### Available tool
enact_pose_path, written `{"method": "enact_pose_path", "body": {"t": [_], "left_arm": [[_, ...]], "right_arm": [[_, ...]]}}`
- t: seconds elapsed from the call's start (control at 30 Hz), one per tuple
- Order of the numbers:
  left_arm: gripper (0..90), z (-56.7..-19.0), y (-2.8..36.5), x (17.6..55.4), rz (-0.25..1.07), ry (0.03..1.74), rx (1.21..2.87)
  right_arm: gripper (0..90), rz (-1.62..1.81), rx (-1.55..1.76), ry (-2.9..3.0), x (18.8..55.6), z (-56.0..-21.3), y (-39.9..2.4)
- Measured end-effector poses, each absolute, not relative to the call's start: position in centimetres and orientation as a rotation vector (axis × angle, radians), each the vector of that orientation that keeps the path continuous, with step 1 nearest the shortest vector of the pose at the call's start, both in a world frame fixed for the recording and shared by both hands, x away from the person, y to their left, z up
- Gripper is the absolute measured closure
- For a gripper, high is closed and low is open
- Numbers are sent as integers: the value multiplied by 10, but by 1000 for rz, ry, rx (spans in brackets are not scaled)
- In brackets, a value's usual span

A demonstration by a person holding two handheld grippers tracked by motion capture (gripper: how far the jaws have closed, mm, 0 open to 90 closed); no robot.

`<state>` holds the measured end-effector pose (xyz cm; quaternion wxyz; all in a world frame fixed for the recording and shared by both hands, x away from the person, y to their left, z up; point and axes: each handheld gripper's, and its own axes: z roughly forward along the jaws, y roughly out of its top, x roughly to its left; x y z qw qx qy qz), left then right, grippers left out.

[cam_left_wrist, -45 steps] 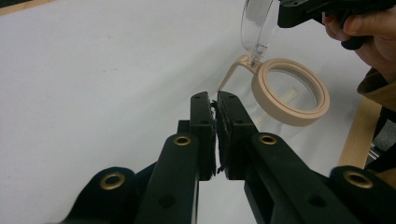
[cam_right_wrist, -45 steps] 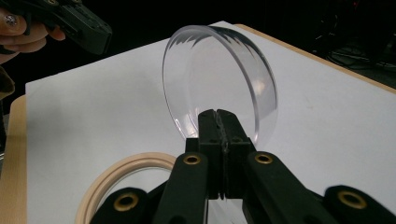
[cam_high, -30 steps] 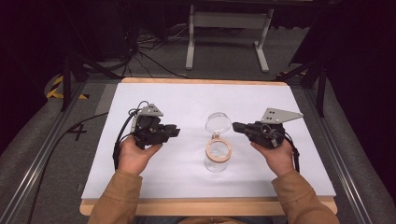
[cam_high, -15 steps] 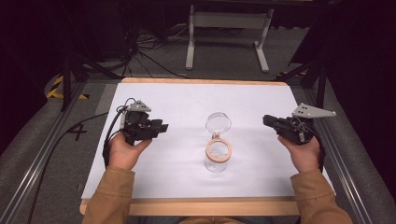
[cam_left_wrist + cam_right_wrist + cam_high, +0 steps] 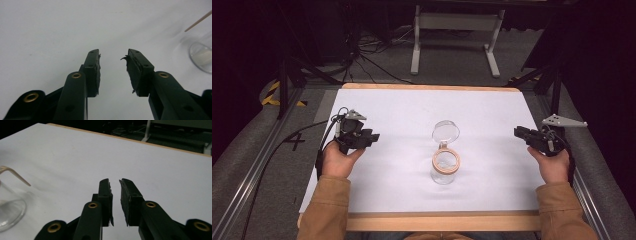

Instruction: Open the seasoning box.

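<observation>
Left gripper [image 5: 371, 137]: held at the left of the white table [image 5: 392, 105], jaws pointing toward the middle; the left gripper view [image 5: 112, 72] shows them spread with bare table between. They have just been opening.
Right gripper [image 5: 518, 132]: near the table's right edge, jaws pointing left toward the middle; the right gripper view [image 5: 115, 195] shows a narrow gap with nothing in it. These jaws have just been opening too.
Glass jar [image 5: 445, 167]: upright at the table's middle, between the two grippers and well apart from both, long axis vertical, mouth up, ringed by a tan band.
Jar contents: nothing visible through the clear glass.
Hinged glass lid [image 5: 445, 132]: swung open behind the mouth, tilted away from the person.
</observation>
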<state>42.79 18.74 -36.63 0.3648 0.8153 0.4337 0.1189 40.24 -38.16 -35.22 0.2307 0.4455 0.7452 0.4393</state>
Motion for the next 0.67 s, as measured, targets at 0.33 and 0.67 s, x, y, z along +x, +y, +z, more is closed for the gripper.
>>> {"method": "enact_pose_path", "body": {"t": [0.33,0.67], "left_arm": [[609,-391,197,440,279,1184,2111],[546,-406,197,446,220,1221,2137]], "right_arm": [[694,1058,1350,2075,421,-390,-393],[570,957,1336,2126,430,-413,-384]]}}
